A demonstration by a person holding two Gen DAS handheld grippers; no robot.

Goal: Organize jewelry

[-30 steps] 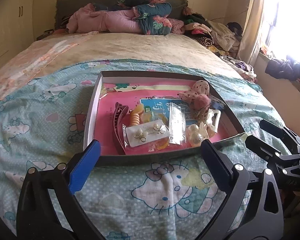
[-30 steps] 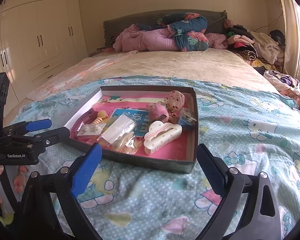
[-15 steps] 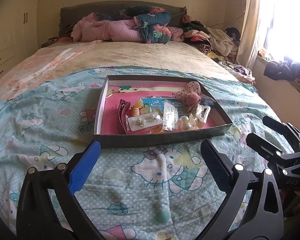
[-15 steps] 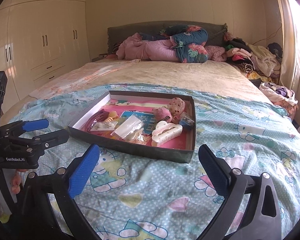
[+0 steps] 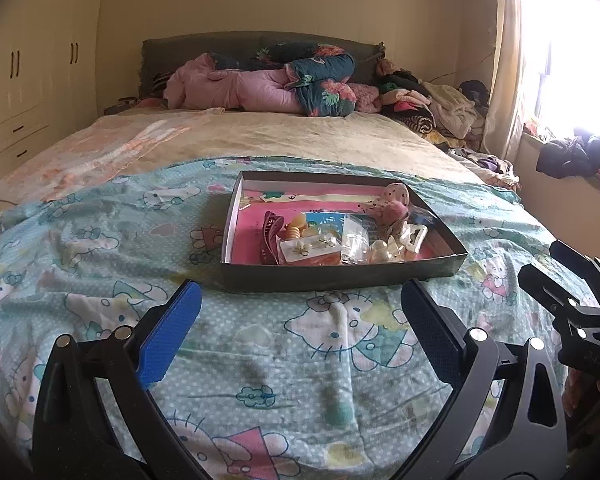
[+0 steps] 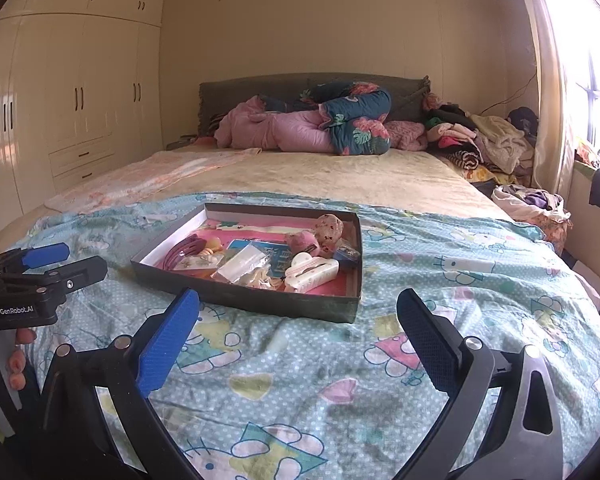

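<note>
A bed point(image 6: 324, 176) fills the room, its near end covered by a teal cartoon-print sheet point(image 6: 440, 264). A rolled pink quilt point(image 6: 276, 128) and a dark floral quilt point(image 6: 360, 120) lie against the grey headboard point(image 6: 260, 88). Piled clothes point(image 6: 484, 140) sit at the far right corner. Cream wardrobes point(image 6: 72, 92) line the left wall; a curtain point(image 5: 504, 60) hangs beside a bright window point(image 5: 572, 40).

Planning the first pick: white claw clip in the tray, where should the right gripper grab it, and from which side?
Grip the white claw clip across its long body, coming from above with the right gripper. It lies flat on the tray floor, near the front right corner; the walls block a low side approach, and bags crowd its left. Both grippers are open and empty.
</note>
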